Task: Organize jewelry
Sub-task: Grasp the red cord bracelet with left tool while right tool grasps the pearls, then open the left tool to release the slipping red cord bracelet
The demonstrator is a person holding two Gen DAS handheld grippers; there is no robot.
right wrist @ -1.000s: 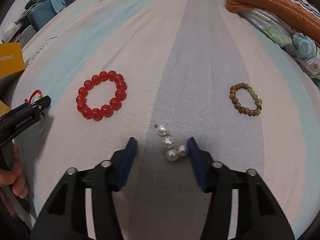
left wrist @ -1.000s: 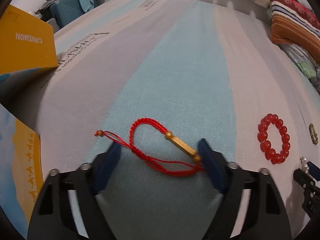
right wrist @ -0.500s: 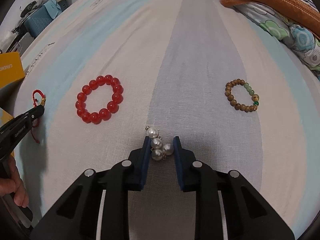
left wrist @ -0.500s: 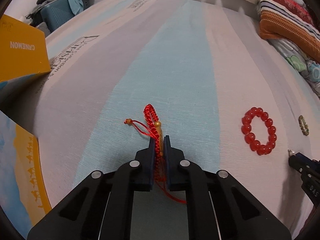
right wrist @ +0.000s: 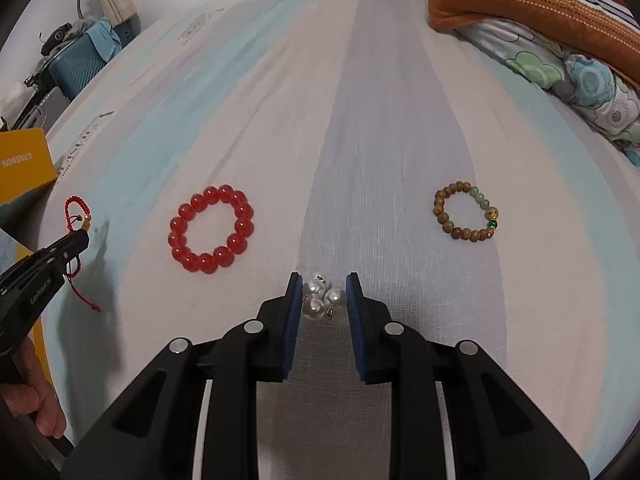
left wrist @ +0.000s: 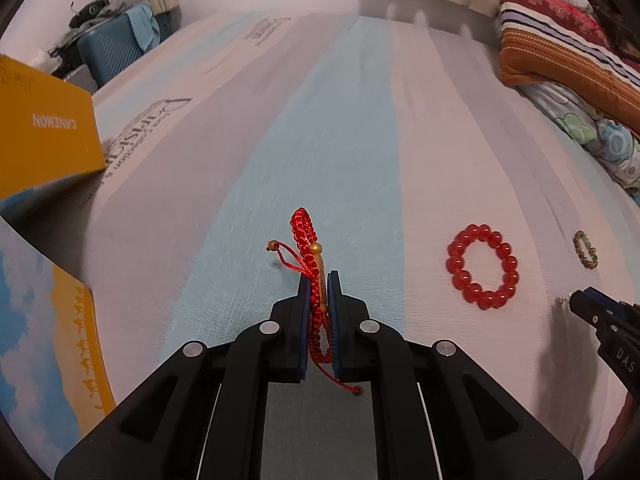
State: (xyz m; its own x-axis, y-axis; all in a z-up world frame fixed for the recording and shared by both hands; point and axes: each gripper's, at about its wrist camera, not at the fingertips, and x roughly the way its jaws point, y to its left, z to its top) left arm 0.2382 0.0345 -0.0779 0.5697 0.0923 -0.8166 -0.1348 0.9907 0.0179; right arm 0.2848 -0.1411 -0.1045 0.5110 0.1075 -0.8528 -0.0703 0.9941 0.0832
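Observation:
My left gripper is shut on the red cord bracelet with its gold tube, holding it above the bed sheet; it also shows in the right wrist view. My right gripper is shut on the pearl earrings, a small cluster of white pearls between the blue pads. A red bead bracelet lies on the sheet between the two grippers, also in the left wrist view. A brown wooden bead bracelet with green beads lies to the right.
A yellow box stands at the left edge of the bed, with a blue and yellow box panel near it. Striped pillows and a floral quilt lie at the right. A blue suitcase stands beyond the bed.
Both grippers closed from open: the left on the red cord bracelet, the right on the pearls. Both have since lifted slightly with their loads.

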